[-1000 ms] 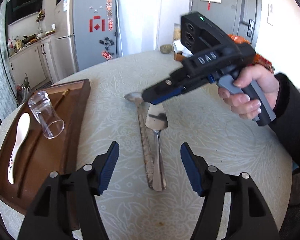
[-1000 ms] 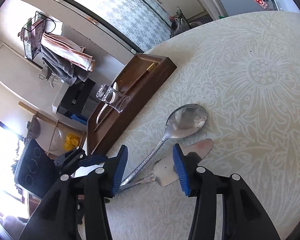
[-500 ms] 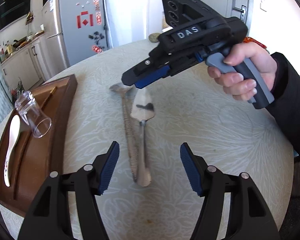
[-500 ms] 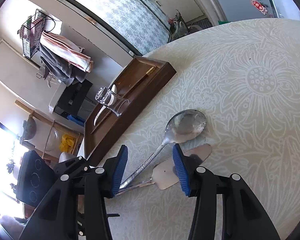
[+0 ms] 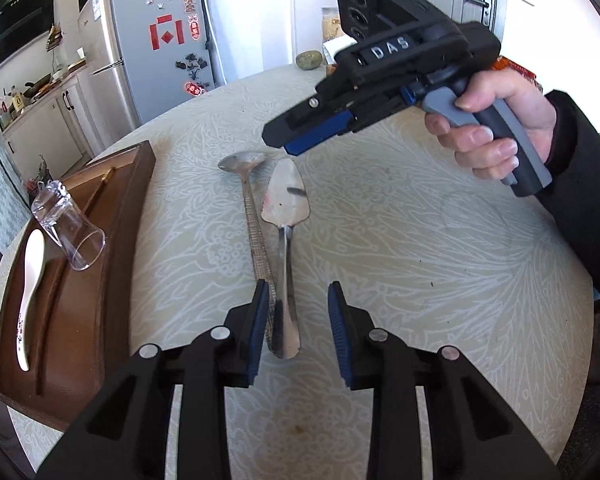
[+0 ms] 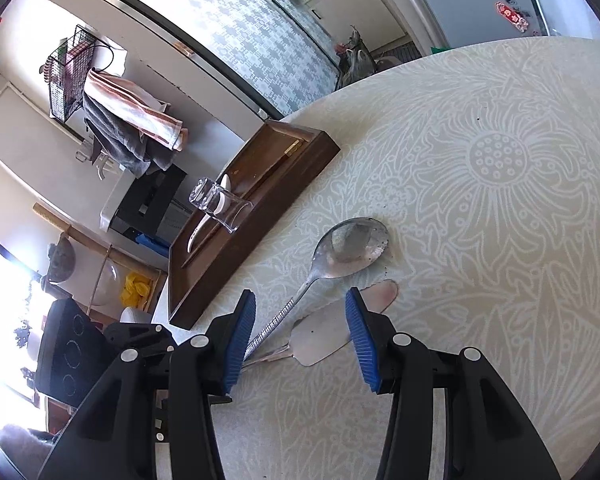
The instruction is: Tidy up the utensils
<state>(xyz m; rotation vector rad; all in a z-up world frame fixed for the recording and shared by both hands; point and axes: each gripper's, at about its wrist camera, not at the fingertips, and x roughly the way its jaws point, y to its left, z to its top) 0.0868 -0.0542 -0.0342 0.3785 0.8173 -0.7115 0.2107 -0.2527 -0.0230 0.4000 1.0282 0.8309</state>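
A metal spoon [image 5: 242, 160] and a flat cake server [image 5: 286, 196] lie side by side on the patterned table. My left gripper [image 5: 298, 308] hangs low over their handle ends and its jaws are closing. The server's handle lies between the pads with a gap on the right, so nothing is gripped. My right gripper [image 6: 300, 320] stands open above the server's blade [image 6: 324, 340] and the spoon [image 6: 352, 248], holding nothing. In the left wrist view a hand holds the right gripper [image 5: 288, 142] in the air over the spoon's bowl.
A brown wooden tray [image 5: 112, 216] sits at the table's left edge. It holds a tipped clear glass [image 5: 66, 228], a white ceramic spoon [image 5: 30, 280] and a gold-tipped stick [image 5: 100, 188]. A stone [image 5: 309, 59] and a red packet [image 5: 516, 70] lie at the far side.
My left gripper's jaws have narrowed a lot and now flank the handle ends. The right gripper has barely moved and keeps the same opening.
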